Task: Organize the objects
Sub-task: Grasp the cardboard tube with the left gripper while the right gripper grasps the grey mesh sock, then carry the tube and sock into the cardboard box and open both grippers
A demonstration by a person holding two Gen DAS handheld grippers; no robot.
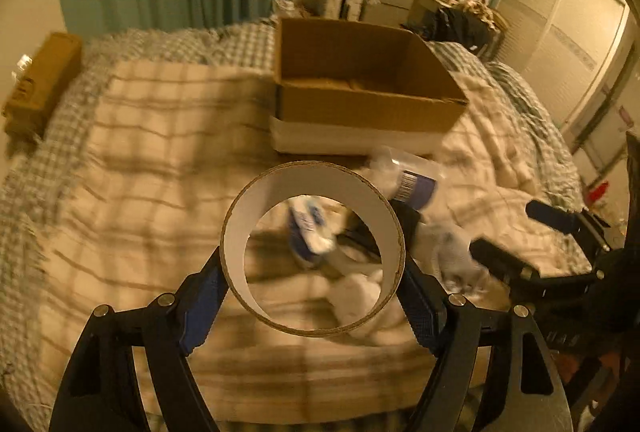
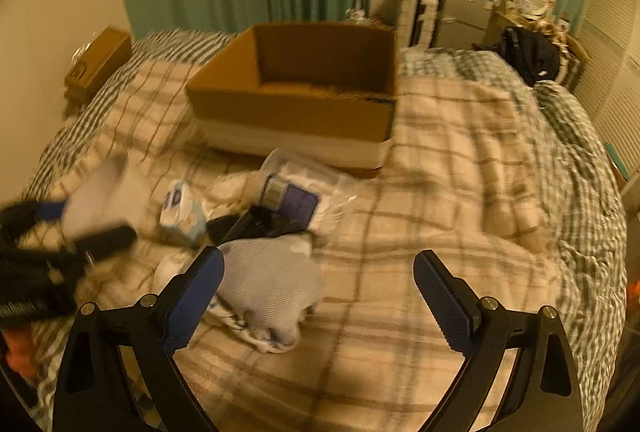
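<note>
Left claw (image 1: 312, 264) grips cardboard ring (image 1: 312, 200); right claw (image 2: 319, 284) gapes above blanket (image 2: 440, 192).

Both wrist views near bed (image 1: 160, 152), sharing box (image 1: 360, 104)

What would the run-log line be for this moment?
left tool: shut on cardboard ring, held above bed | right tool: open, holding nothing | cardboard box: open on bed | clutter pile: still on blanket
</note>
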